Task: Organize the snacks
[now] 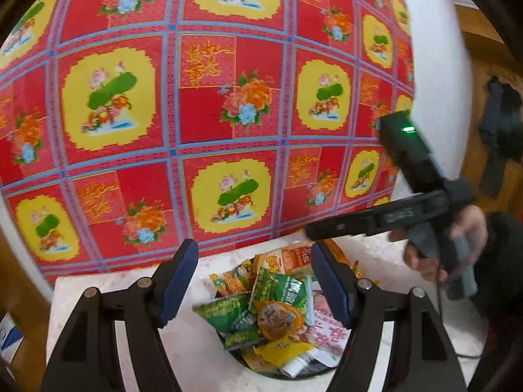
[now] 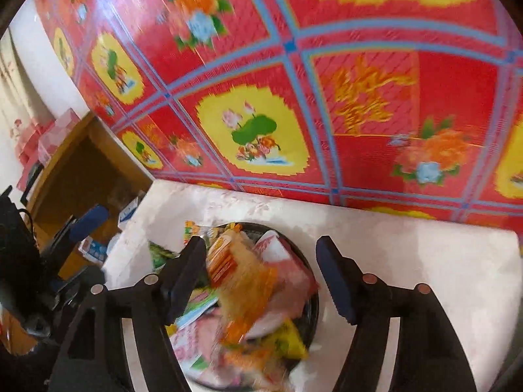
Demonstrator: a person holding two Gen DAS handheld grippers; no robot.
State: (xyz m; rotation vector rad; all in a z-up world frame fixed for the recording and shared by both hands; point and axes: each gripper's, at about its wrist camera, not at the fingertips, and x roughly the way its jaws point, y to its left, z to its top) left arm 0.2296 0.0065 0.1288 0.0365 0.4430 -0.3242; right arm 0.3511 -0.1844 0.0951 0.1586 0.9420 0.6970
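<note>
A dark round dish on a pale table holds a heap of snack packets: green ones, orange ones, a yellow one and a pink one. My left gripper hovers above the heap, open, with nothing between its blue pads. In the right wrist view my right gripper is open over the same dish. A blurred orange packet lies between its fingers, above the heap, and neither pad touches it. A person's hand holds the right gripper's black body at the right.
The pale marbled table ends against a wall covered by a red floral sheet. A wooden cabinet with boxes stands to the left of the table. My left gripper's blue pad shows at the left.
</note>
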